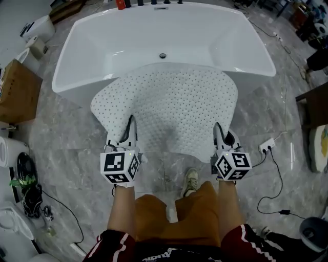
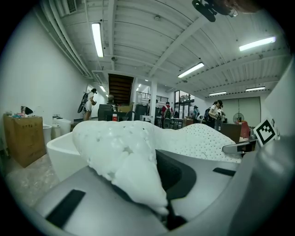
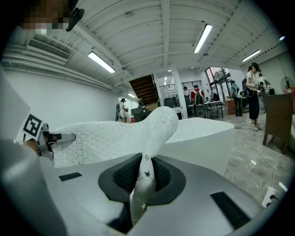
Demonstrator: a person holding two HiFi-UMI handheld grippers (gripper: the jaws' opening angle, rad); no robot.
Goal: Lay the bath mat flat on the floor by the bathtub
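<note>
Here, left tool (image 1: 131, 126) and right tool (image 1: 219, 130) — jaws closed — pinch the bath mat (image 1: 169, 100).

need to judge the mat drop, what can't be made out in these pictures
- Head view: the white dotted rubber bath mat covers the near rim of the white freestanding bathtub and the grey marble floor beneath, so what it rests on is hidden.
- Head view: fittings at the tub's far end are cut off by the top edge.
- Left gripper view: bunched mat hides the tips of the left claw.
</note>
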